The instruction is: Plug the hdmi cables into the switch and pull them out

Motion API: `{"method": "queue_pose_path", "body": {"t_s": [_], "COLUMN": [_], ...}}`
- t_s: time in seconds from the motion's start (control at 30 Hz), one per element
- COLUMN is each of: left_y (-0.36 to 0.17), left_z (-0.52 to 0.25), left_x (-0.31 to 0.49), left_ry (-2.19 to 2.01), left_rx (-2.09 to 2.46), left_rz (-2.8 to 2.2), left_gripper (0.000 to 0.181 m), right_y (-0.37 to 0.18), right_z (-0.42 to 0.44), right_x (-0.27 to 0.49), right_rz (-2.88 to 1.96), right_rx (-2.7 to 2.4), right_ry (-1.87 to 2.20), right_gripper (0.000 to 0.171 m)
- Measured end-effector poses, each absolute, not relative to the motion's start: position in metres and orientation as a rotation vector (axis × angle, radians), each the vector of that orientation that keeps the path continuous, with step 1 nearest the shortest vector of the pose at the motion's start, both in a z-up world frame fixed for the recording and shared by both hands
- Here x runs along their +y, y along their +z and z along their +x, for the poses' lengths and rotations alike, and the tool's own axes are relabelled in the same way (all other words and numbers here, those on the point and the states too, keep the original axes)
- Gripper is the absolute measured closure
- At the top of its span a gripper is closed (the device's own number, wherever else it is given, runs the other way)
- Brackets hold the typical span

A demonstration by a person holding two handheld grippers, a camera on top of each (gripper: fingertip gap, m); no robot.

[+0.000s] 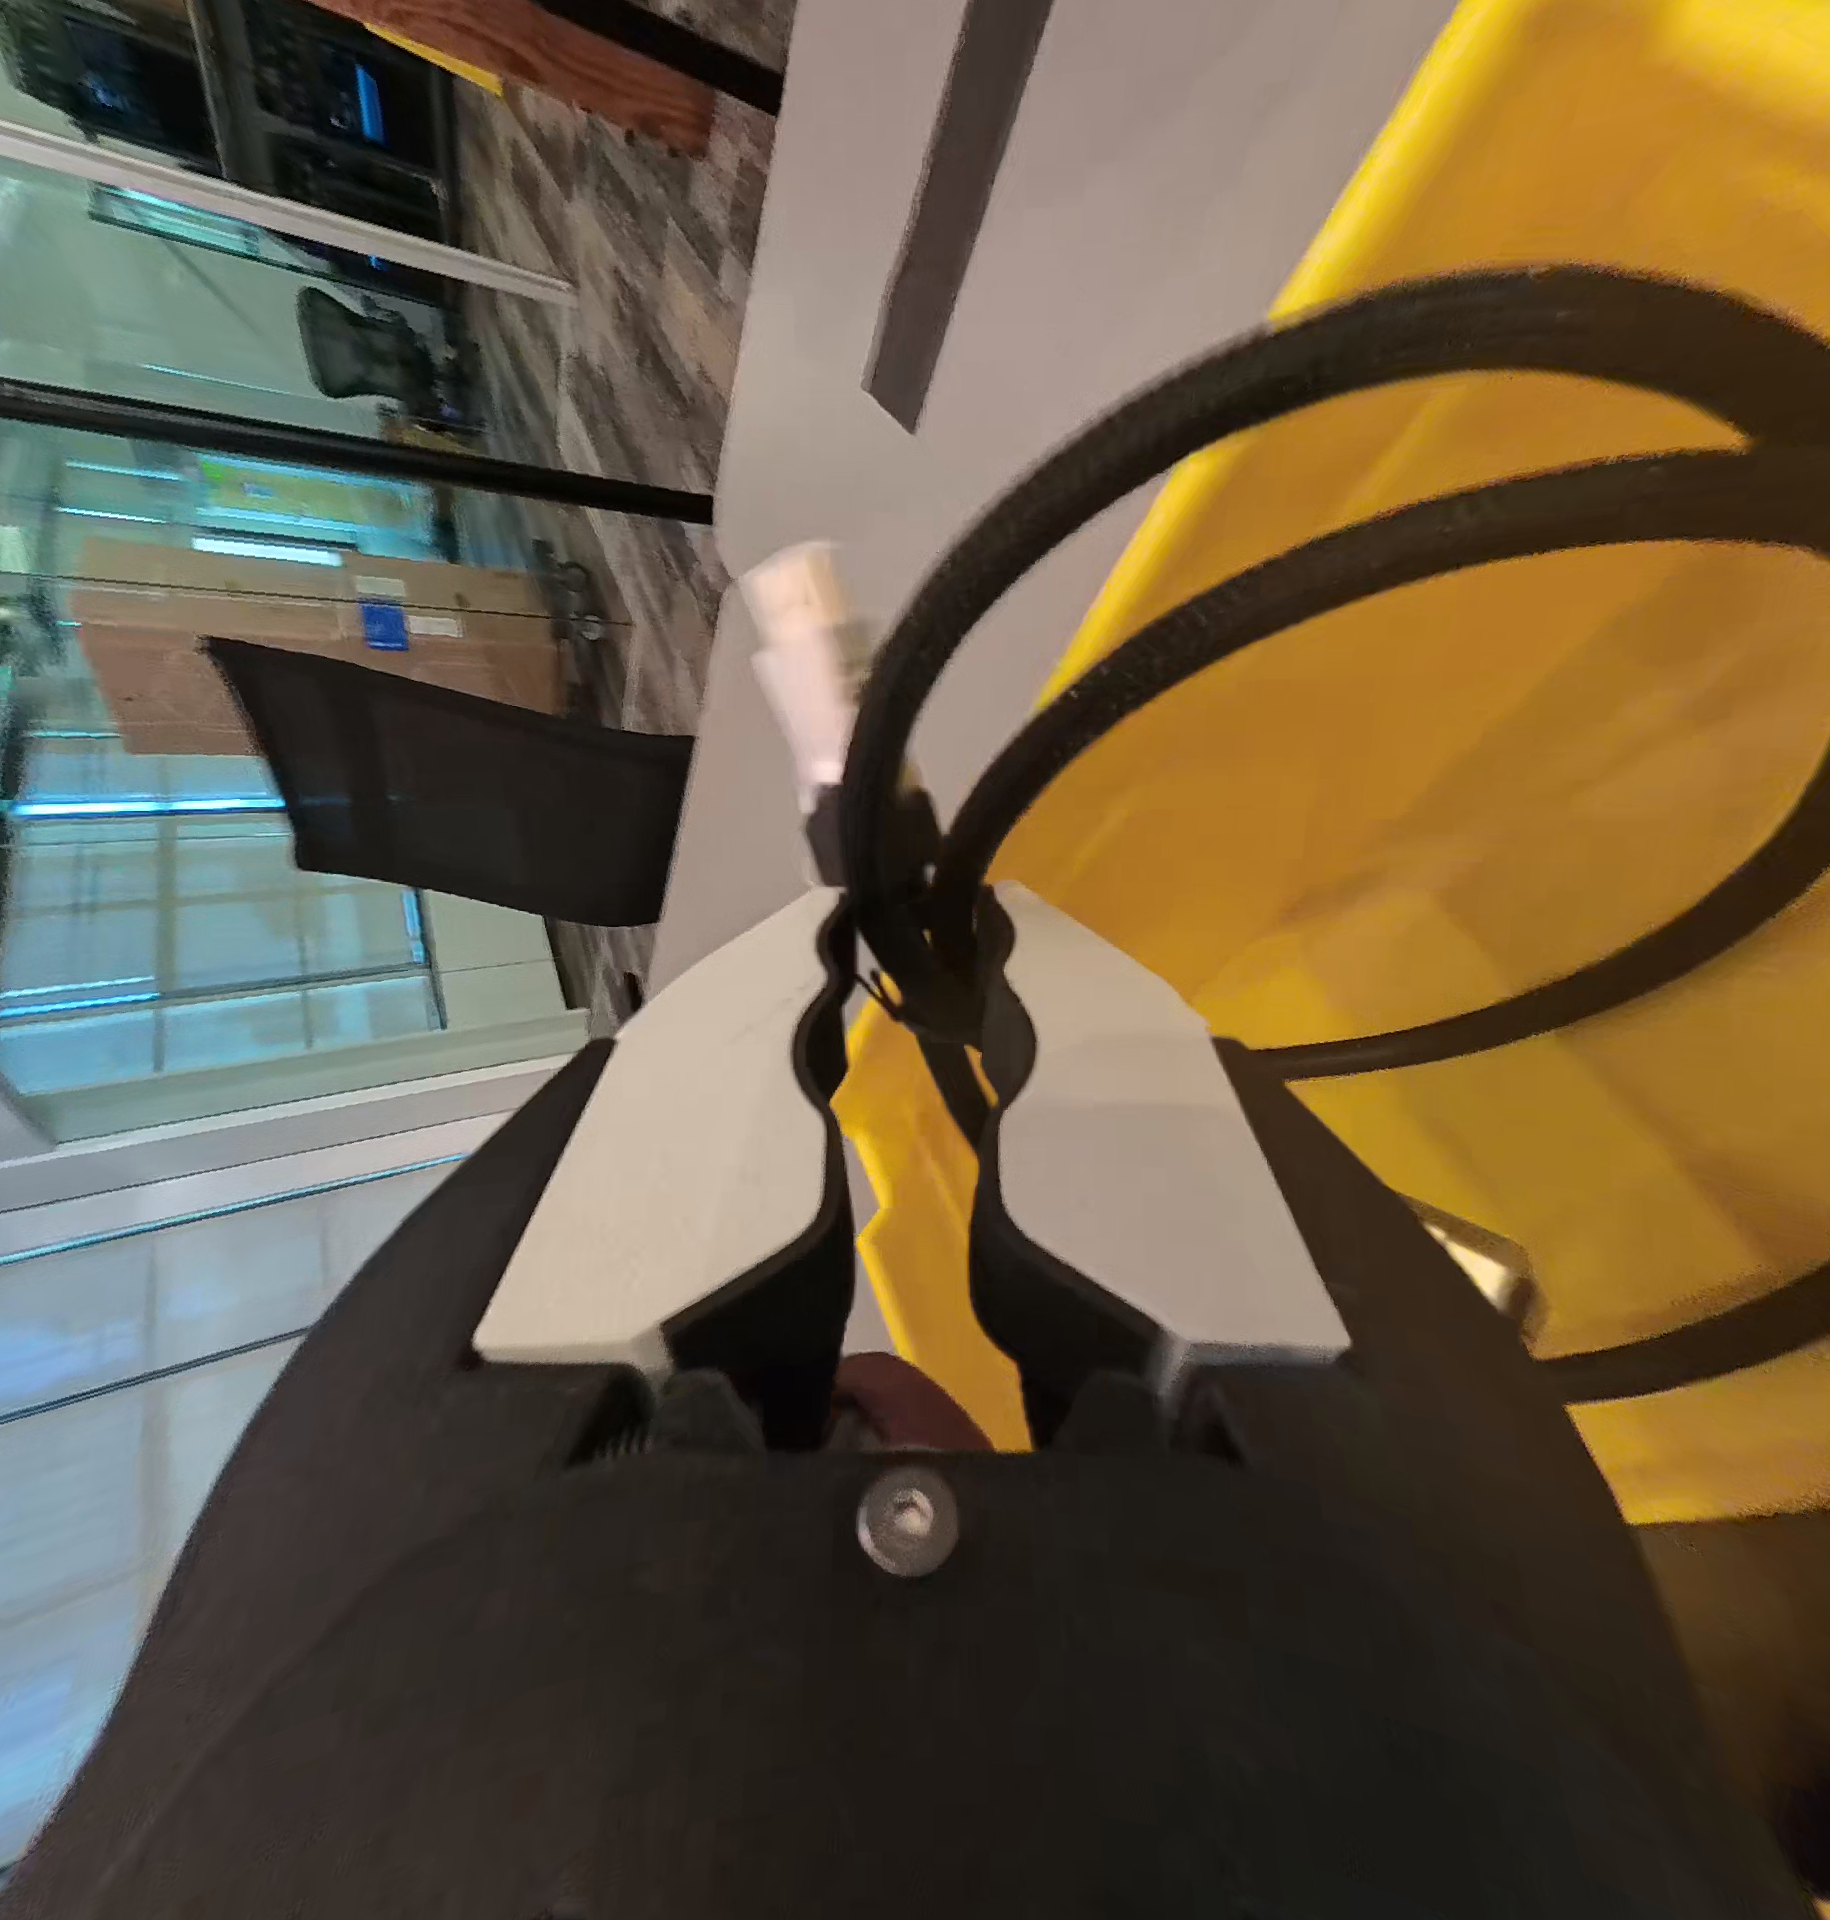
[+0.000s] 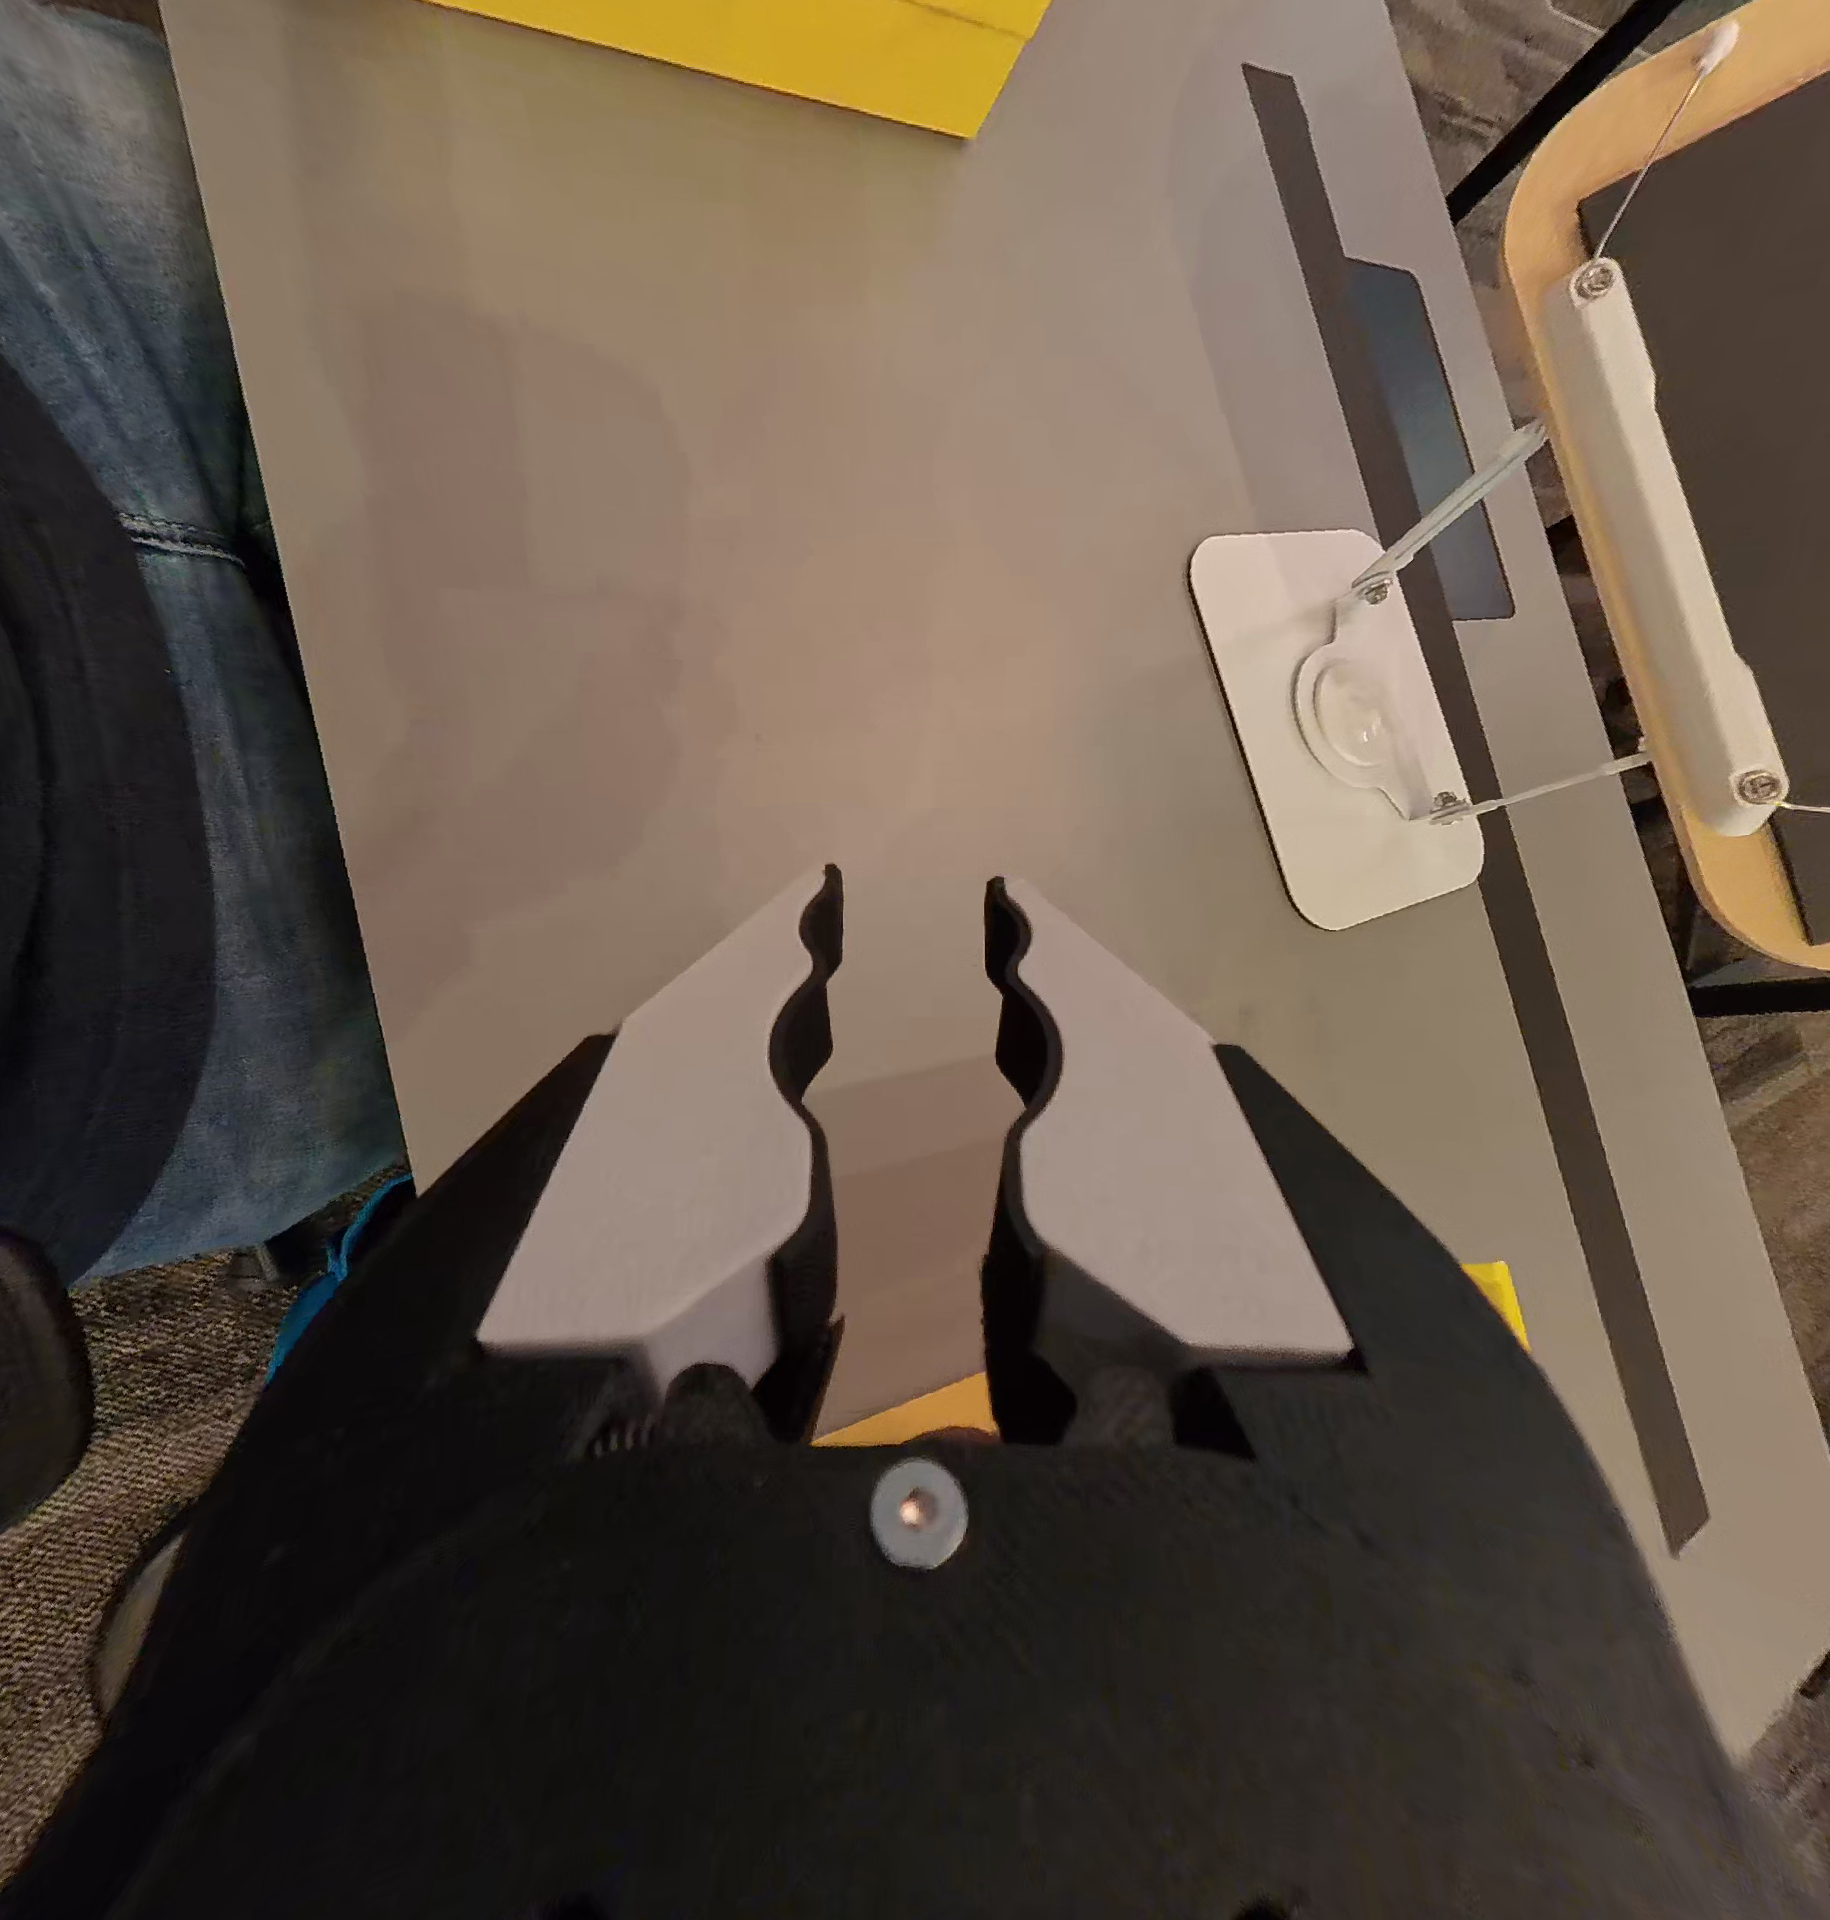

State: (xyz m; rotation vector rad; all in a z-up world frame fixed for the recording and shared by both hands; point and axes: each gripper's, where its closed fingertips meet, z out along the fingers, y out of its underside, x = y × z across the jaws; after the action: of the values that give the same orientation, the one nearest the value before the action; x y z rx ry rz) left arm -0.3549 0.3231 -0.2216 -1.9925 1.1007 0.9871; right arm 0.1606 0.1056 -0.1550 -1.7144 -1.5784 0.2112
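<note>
Left gripper (image 1: 916,935): lower centre of the left wrist view, fingers pinched on a bundled black cable, tips nearly meeting around it.
HDMI cable (image 1: 1410,343): black, braided, coiled in large loops that fill the right half of the left wrist view; loops gathered just beyond the fingertips, where the pinch is.
Connector (image 1: 802,665): pale metallic plug end of the cable, blurred, sticking up above the fingertips at frame centre.
Yellow bin (image 1: 1462,831): bright yellow, behind the cable loops, right side of the left wrist view; exact shape unclear from blur.
Table (image 2: 682,520): grey top, fills the middle of the right wrist view; dark strip (image 2: 1493,831) runs along its right side.
Right gripper (image 2: 911,894): lower centre of the right wrist view, fingers spread apart, nothing between them, bare table showing through the gap.
White plate (image 2: 1254,748): flat, rounded corners, right of centre on the table, clear dome fitting mounted on it with thin rods running to the right.
Switch: cannot pick it out in either view.
Person: denim-clad leg (image 2: 215,727) along the left edge of the right wrist view.
</note>
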Motion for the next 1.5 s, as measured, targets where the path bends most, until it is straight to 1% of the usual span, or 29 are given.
{"method": "queue_pose_path", "body": {"t_s": [0.3, 0.53, 0.67, 0.77, 0.83, 0.93, 1.0, 1.03, 1.13, 1.17, 1.2, 1.23, 1.27, 1.3, 1.37, 1.5], "left_y": [-0.175, -0.101, -0.052, -0.029, -0.024, -0.027, -0.037, -0.045, -0.073, -0.081, -0.087, -0.092, -0.098, -0.104, -0.118, -0.155], "left_z": [-0.347, -0.340, -0.310, -0.266, -0.228, -0.166, -0.124, -0.104, -0.048, -0.034, -0.023, -0.014, -0.007, -0.002, 0.004, 0.015], "left_x": [0.309, 0.298, 0.287, 0.276, 0.268, 0.255, 0.246, 0.240, 0.224, 0.218, 0.214, 0.211, 0.209, 0.208, 0.208, 0.211], "left_ry": [0.954, 0.928, 0.889, 0.849, 0.812, 0.764, 0.699, 0.676, 0.581, 0.569, 0.565, 0.558, 0.545, 0.522, 0.481, 0.395], "left_rx": [0.991, 0.869, 0.863, 0.922, 0.986, 1.084, 1.136, 1.164, 1.242, 1.269, 1.285, 1.298, 1.316, 1.326, 1.361, 1.456], "left_rz": [-1.872, -1.724, -1.634, -1.565, -1.529, -1.454, -1.431, -1.422, -1.420, -1.414, -1.405, -1.402, -1.406, -1.419, -1.451, -1.556], "left_gripper": [0.163, 0.163, 0.163, 0.163, 0.163, 0.163, 0.163, 0.163, 0.163, 0.163, 0.163, 0.163, 0.163, 0.163, 0.163, 0.162], "right_y": [-0.161, -0.159, -0.147, -0.132, -0.127, -0.120, -0.118, -0.119, -0.129, -0.137, -0.146, -0.152, -0.155, -0.156, -0.166, -0.185], "right_z": [0.151, 0.137, 0.120, 0.101, 0.086, 0.061, 0.043, 0.036, 0.020, 0.018, 0.017, 0.015, 0.013, 0.014, 0.020, 0.032], "right_x": [0.103, 0.099, 0.102, 0.107, 0.112, 0.121, 0.127, 0.131, 0.144, 0.148, 0.149, 0.144, 0.137, 0.133, 0.128, 0.129], "right_rz": [-1.701, -1.693, -1.677, -1.635, -1.627, -1.625, -1.637, -1.642, -1.665, -1.695, -1.725, -1.730, -1.713, -1.714, -1.780, -1.888], "right_rx": [-1.579, -1.557, -1.478, -1.386, -1.341, -1.286, -1.259, -1.254, -1.260, -1.276, -1.303, -1.344, -1.372, -1.362, -1.331, -1.194], "right_ry": [0.263, 0.330, 0.421, 0.523, 0.594, 0.701, 0.733, 0.737, 0.690, 0.669, 0.667, 0.701, 0.760, 0.822, 0.961, 1.219], "right_gripper": [0.148, 0.145, 0.129, 0.110, 0.106, 0.093, 0.080, 0.078, 0.085, 0.092, 0.094, 0.104, 0.135, 0.160, 0.166, 0.171]}}
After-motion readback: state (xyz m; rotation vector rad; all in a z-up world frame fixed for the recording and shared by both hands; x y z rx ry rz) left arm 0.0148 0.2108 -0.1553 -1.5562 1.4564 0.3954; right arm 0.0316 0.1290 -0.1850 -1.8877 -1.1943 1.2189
